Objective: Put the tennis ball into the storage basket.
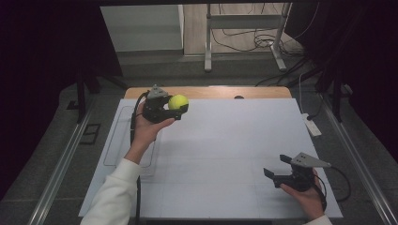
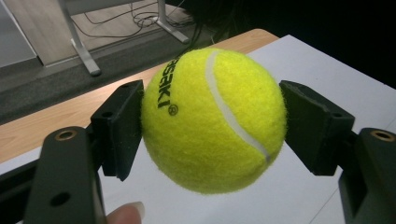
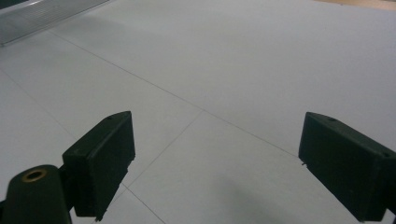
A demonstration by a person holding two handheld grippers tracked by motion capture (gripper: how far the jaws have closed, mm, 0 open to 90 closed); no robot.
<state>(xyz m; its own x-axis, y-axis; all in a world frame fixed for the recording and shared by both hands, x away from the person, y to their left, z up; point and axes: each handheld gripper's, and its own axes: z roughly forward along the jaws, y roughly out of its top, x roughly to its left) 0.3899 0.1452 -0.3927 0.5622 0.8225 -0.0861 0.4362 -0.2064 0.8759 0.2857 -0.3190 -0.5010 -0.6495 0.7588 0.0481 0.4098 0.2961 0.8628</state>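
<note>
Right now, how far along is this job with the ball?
Done: the left gripper has the tennis ball pinched between its jaws and lifted off the white table, near its far left corner. In hand: the ball is simply held in the air. Left: setting it down or passing it over, probably; the right gripper waits open and empty at the near right.

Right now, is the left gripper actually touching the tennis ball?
Touching. In the left gripper view, the left gripper has both black jaws pressed against opposite sides of the tennis ball, which is held above the white table.
</note>
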